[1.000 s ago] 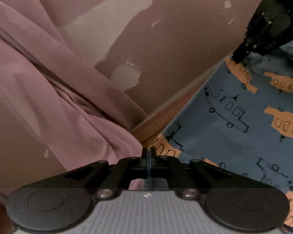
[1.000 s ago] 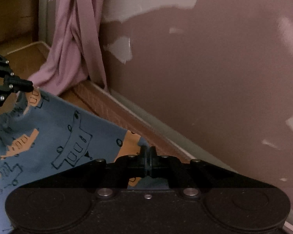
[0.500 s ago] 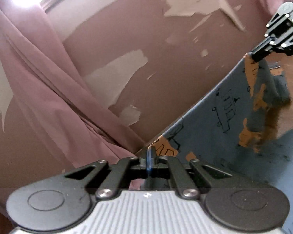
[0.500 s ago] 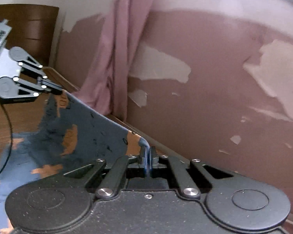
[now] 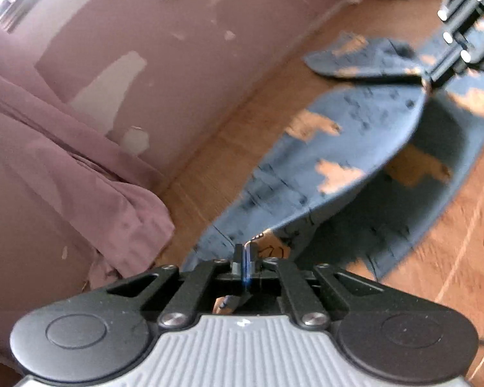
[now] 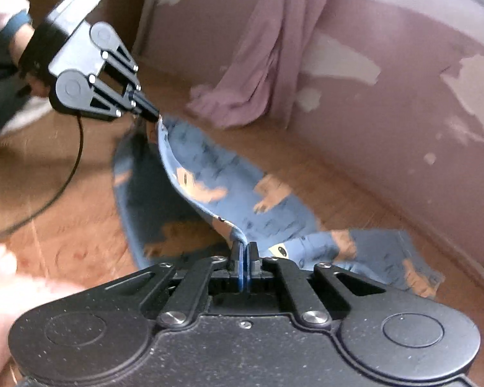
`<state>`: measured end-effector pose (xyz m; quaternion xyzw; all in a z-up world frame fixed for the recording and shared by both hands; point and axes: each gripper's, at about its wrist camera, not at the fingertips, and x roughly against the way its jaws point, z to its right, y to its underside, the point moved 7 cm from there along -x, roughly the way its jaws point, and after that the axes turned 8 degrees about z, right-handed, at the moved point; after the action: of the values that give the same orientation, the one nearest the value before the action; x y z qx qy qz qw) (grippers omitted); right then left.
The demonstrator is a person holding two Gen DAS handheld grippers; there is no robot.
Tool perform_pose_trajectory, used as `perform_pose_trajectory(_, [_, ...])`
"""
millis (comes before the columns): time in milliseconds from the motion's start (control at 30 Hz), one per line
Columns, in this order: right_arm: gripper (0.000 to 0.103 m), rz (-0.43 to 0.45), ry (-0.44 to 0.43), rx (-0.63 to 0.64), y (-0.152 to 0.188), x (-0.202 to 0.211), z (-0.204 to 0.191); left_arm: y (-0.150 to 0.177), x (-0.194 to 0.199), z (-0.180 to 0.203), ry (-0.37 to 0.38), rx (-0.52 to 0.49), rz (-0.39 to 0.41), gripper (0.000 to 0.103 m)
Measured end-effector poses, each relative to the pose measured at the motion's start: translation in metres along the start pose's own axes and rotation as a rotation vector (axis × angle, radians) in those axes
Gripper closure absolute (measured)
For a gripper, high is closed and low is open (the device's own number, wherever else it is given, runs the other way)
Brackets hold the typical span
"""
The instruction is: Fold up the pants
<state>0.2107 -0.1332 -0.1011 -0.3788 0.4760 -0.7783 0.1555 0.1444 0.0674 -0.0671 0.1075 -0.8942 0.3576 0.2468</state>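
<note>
Blue pants [image 5: 335, 161], two clamped hand-held grippers [image 6: 243, 254]

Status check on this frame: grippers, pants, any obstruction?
Left gripper shut on pants. Right gripper shut on pants too. Held edge raised, rest on floor. Curtain beside, not touching.

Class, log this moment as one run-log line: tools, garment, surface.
left tool: shut on pants | right tool: shut on pants | pants: edge lifted between both, rest draped on wooden floor | step: folding
</note>
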Motion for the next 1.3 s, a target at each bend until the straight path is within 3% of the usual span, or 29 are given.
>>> perform_pose_trajectory(67, [0.1,-0.026,-0.012,-0.001,0.006,-0.004,-0.005,0.006,-0.002,0.006,0.002,-0.037,-0.008,0.096])
perform_pose_trajectory(200, [0.08,-0.055,-0.043,0.033,0.009,-0.008,-0.01,0.011,-0.005,0.009,0.007,-0.048,-0.019,0.088])
perform_pose_trajectory(267, [0.07,-0.058,-0.053,0.072,0.008,-0.01,-0.008,0.012,-0.007,0.01,0.012,-0.049,-0.031,0.067])
perform_pose_trajectory(300, [0.067,-0.059,-0.063,0.088,0.006,-0.012,-0.008,0.012,-0.011,0.009,0.012,-0.052,-0.032,0.064])
perform_pose_trajectory(500, [0.062,-0.053,-0.121,0.268,0.006,-0.014,-0.015,0.017,-0.009,0.008,0.039,-0.06,-0.05,0.064])
perform_pose_trajectory(567, [0.062,-0.053,-0.143,0.294,0.006,-0.015,-0.018,0.019,-0.009,0.009,0.045,-0.067,-0.053,0.075])
perform_pose_trajectory(633, [0.067,-0.059,-0.167,0.309,0.007,-0.018,-0.021,0.02,-0.009,0.011,0.045,-0.079,-0.06,0.086])
perform_pose_trajectory(700, [0.102,-0.074,-0.183,0.318,0.007,-0.021,-0.023,0.019,-0.008,0.013,0.051,-0.093,-0.06,0.094])
perform_pose_trajectory(767, [0.102,-0.074,-0.18,0.317,0.006,-0.021,-0.023,0.018,-0.008,0.012,0.046,-0.094,-0.058,0.099])
perform_pose_trajectory(1067, [0.103,-0.02,-0.133,0.222,-0.02,-0.006,-0.014,-0.003,0.005,-0.021,-0.017,-0.169,0.04,0.1])
perform_pose_trajectory(1300, [0.103,-0.064,-0.231,0.224,-0.014,-0.001,-0.038,0.017,0.005,0.002,0.092,-0.147,-0.027,0.1])
